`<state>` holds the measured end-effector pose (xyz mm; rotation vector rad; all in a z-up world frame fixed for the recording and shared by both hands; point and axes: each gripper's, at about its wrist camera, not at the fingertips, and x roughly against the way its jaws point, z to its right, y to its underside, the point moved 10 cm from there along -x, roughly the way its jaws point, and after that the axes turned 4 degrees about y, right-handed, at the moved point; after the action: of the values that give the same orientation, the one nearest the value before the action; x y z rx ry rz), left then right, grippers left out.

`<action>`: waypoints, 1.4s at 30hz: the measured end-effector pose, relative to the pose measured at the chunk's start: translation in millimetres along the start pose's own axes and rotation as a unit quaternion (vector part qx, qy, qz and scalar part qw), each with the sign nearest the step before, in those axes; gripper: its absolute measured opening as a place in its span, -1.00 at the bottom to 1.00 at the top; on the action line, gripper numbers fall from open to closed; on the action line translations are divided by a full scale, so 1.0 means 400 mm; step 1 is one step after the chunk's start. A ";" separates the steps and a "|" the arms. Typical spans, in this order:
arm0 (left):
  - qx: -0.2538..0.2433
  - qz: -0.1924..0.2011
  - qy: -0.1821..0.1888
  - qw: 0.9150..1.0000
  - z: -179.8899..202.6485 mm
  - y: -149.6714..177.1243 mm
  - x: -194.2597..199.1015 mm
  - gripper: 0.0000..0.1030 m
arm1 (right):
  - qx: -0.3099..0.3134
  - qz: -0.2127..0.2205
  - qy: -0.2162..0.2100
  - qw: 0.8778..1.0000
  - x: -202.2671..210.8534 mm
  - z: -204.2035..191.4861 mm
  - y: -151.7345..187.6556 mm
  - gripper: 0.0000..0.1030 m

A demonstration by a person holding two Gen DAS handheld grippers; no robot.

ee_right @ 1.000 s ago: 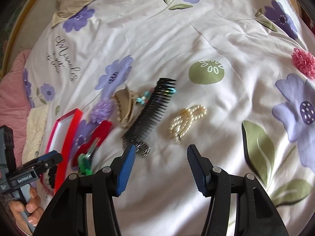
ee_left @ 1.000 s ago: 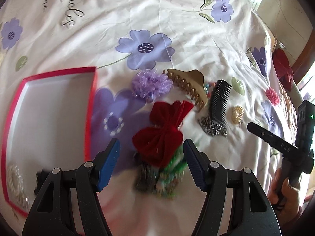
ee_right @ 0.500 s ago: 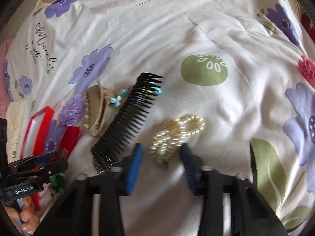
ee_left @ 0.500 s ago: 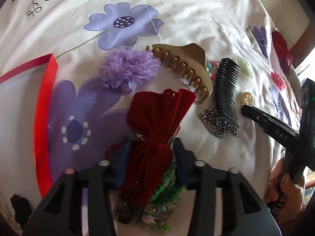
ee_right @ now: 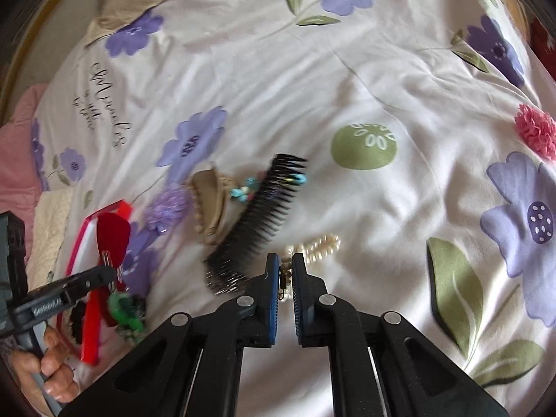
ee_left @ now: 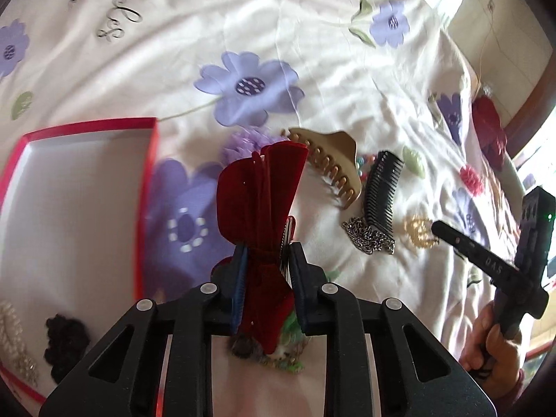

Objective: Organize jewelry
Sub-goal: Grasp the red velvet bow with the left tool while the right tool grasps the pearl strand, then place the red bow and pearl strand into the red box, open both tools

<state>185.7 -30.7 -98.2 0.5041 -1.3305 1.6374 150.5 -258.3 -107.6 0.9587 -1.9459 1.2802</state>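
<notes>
Holding item one, a red velvet bow (ee_left: 259,187), the left gripper (ee_left: 267,253) has just been closing and now has its blue pads clamped on the bow's knot; a second ago the bow lay flat on the bedspread between wide-apart jaws, and now it stands up at the middle of the left view, seemingly lifted. Item two, a pearl hair tie (ee_right: 314,245), lower middle of the right view: the right gripper (ee_right: 283,264) has likewise just been closing and is pinched on its near end, the rest trailing on the cloth. Both pieces look ready to carry to the red-edged box (ee_left: 146,187) at left, which already holds a black piece (ee_left: 66,345) and a pearl strand (ee_left: 14,340). Unsorted, middle of the frame: tan claw clip (ee_left: 330,160), black comb (ee_left: 382,191), silver chain (ee_left: 366,238), purple scrunchie (ee_left: 239,142), green piece under the bow. Legible writing: "DAS" on the right gripper's arm, lower right of the left view; a partly blurred "GenRobot" mark on the left gripper, lower left of the right view; the bedspread's (ee_right: 347,80) cursive script begins "Miracles", smaller lines unreadable.
</notes>
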 end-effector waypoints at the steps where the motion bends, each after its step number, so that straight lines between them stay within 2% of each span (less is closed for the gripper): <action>1: 0.004 0.006 -0.001 1.000 -0.005 0.001 0.015 -0.60 | 0.000 -0.001 -0.007 1.000 0.005 -0.010 0.002 -0.87; 7: 0.024 0.039 -0.001 0.999 -0.047 0.010 0.116 -0.60 | 0.018 0.005 -0.042 0.999 0.048 -0.087 0.014 -0.87; 14: 0.052 0.058 -0.013 0.997 -0.125 0.051 0.202 -0.60 | 0.046 -0.001 -0.097 0.994 0.074 -0.230 0.038 -0.87; 28: 0.107 0.078 -0.071 0.989 -0.348 0.122 0.325 -0.60 | 0.126 -0.038 -0.196 0.972 0.057 -0.578 0.135 -0.87; 35: 0.112 0.070 -0.106 0.985 -0.439 0.119 0.345 -0.60 | 0.153 -0.056 -0.234 0.958 0.013 -0.732 0.174 -0.87; 42: 0.104 0.044 -0.135 0.984 -0.509 0.090 0.290 -0.60 | 0.168 -0.074 -0.235 0.954 -0.069 -0.809 0.198 -0.87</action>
<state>147.2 203.1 -93.5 0.8270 -1.3983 1.8411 132.3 71.6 -56.9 1.6779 -1.9749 1.4160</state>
